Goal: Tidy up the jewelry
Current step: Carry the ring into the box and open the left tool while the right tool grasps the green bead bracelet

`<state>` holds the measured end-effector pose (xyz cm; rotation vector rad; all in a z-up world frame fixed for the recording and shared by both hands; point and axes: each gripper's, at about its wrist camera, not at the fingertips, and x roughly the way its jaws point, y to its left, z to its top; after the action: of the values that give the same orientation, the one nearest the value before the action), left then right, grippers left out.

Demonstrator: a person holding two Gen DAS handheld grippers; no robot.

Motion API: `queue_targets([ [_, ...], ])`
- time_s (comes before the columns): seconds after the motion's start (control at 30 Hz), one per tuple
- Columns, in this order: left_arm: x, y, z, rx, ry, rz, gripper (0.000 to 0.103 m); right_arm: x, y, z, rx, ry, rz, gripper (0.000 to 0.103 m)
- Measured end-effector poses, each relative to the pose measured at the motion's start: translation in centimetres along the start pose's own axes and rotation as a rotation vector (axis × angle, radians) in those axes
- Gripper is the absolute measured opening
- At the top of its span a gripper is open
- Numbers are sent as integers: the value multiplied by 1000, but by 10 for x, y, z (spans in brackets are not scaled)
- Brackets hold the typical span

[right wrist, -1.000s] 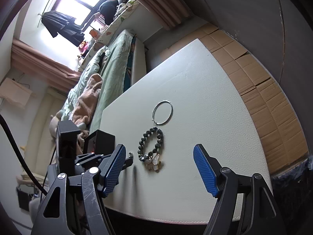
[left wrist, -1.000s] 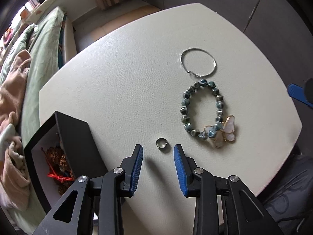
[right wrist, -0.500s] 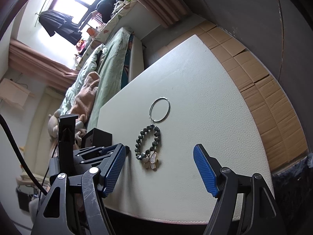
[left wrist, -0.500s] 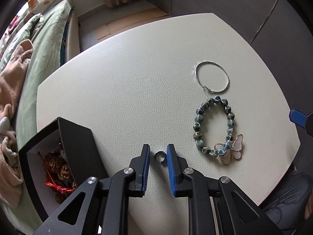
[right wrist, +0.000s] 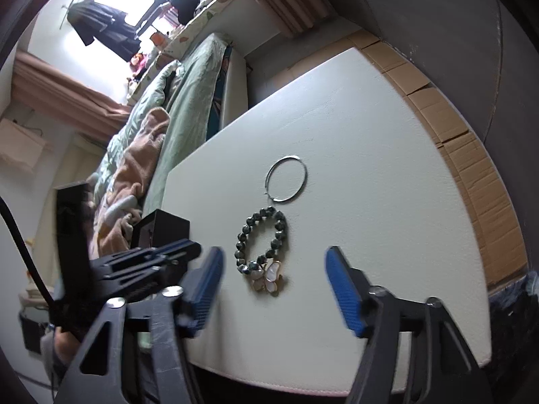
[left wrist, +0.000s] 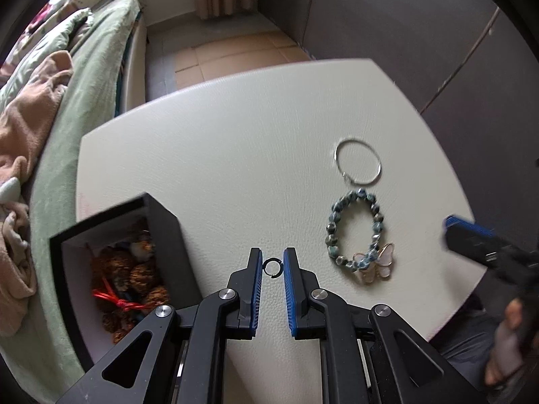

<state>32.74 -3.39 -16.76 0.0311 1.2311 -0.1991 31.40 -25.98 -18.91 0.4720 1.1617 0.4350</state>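
My left gripper (left wrist: 272,262) is shut on a small dark ring (left wrist: 271,267), held just above the white table (left wrist: 235,151). An open black box (left wrist: 161,222) holding brown beads on a red cord (left wrist: 128,279) stands to its left. To the right lie a blue-green beaded bracelet (left wrist: 331,235) with a butterfly charm (left wrist: 379,264) and a silver hoop (left wrist: 336,158). My right gripper (right wrist: 273,252) hovers over the bracelet (right wrist: 240,245), its jaws closing. Its pads stand apart from the beads, and the hoop (right wrist: 305,175) lies beyond.
A bed with green bedding (left wrist: 84,77) and a tan blanket (left wrist: 30,118) runs along the table's left side. Cardboard-covered floor (right wrist: 471,155) lies past the far edge. The black box (right wrist: 168,227) sits near the table's left edge.
The left jaws closed on the small ring and lifted it off the table, nearer the box. The right jaws narrowed and moved in over the bracelet.
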Motion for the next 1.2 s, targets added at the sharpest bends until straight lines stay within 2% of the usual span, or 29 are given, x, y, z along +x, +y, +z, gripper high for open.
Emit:
queue_targets([
  [0.1, -13, 5, 1, -16, -29, -7, 13, 9, 7, 0, -19, 13, -33, 58],
  [0.27, -34, 7, -5, -38, -68, -17, 13, 26, 18, 2, -57, 49, -104, 42],
  [0.63, -59, 48, -10, -113, -121, -31, 13, 52, 38, 24, -134, 36, -274, 38],
  [0.77, -66, 59, -16, -134, -132, -20, 13, 71, 49, 20, -200, 70, -379, 30],
  [0.9, -69, 73, -22, -157, -135, -5, 13, 83, 70, 8, -350, 58, -534, 24],
  [0.93, -69, 77, -24, -164, -136, -1, 13, 84, 73, 6, -366, 62, -531, 12],
  [1.07, -68, 90, -28, -194, -130, 17, 13, 76, 75, 2, -361, 89, -494, 10],
  [1.2, -63, 96, -32, -200, -111, 21, 13, 48, 84, -2, -369, 15, -423, 10],
])
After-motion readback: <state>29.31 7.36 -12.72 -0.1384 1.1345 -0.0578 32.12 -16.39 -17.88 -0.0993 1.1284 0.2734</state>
